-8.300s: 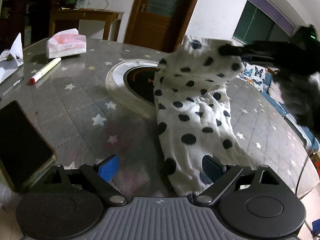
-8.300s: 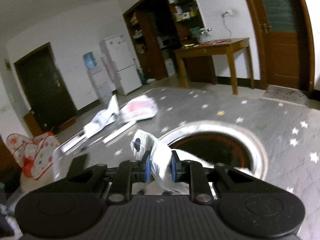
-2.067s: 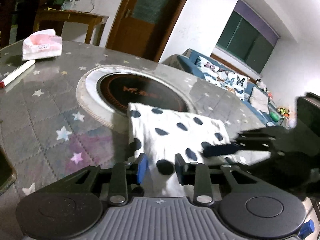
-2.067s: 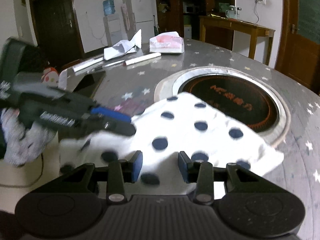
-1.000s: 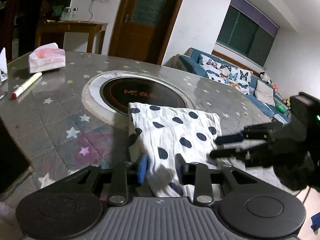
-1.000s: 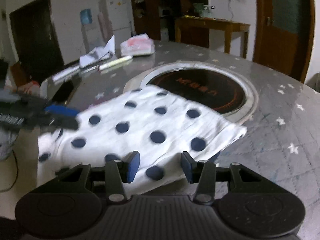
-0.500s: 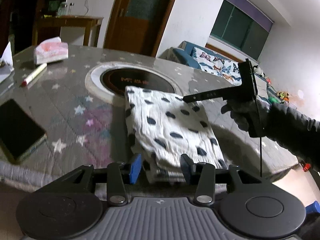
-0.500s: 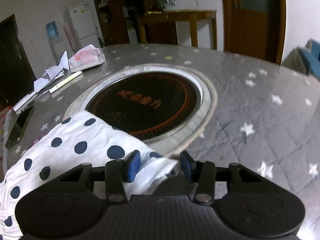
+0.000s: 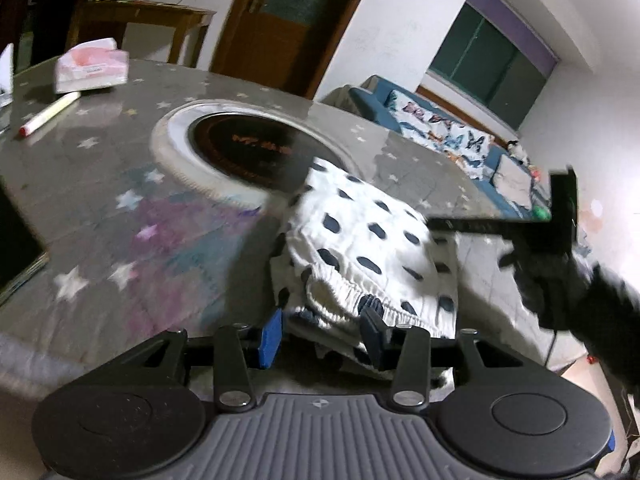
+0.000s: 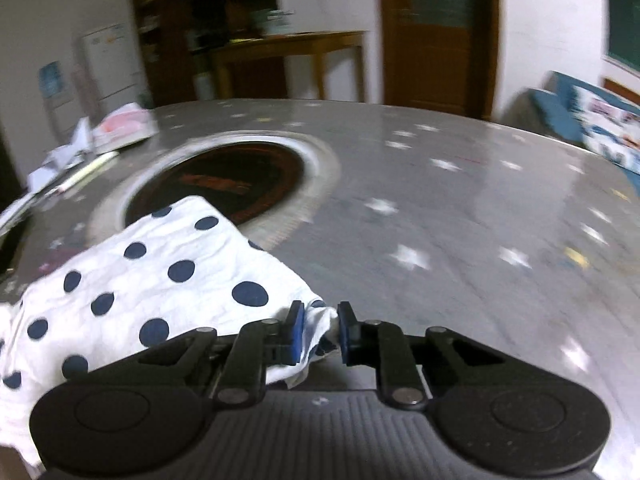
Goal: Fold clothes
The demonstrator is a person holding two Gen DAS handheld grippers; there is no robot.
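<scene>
A white garment with dark blue dots [image 9: 372, 240] lies folded on the grey starred table [image 9: 100, 168], its far corner on the round cooktop ring [image 9: 248, 144]. My left gripper [image 9: 324, 332] is open, its blue pads on either side of the elastic waistband edge at the table's near rim. My right gripper [image 10: 319, 334] has its jaws narrowed around a corner of the same garment [image 10: 160, 272], fabric bunched between the pads. The right gripper also shows in the left wrist view [image 9: 436, 226], reaching in from the right over the cloth.
A tissue pack [image 9: 92, 66], a white marker [image 9: 48, 114] and a dark phone [image 9: 16, 248] lie on the table's left side. Crumpled papers [image 10: 68, 152] sit beyond the cooktop [image 10: 224, 184]. A sofa [image 9: 452, 136] stands past the table's far edge.
My right gripper has narrowed its jaws onto the garment's corner. My left gripper has moved closer to the waistband edge. Both views are blurred by motion.
</scene>
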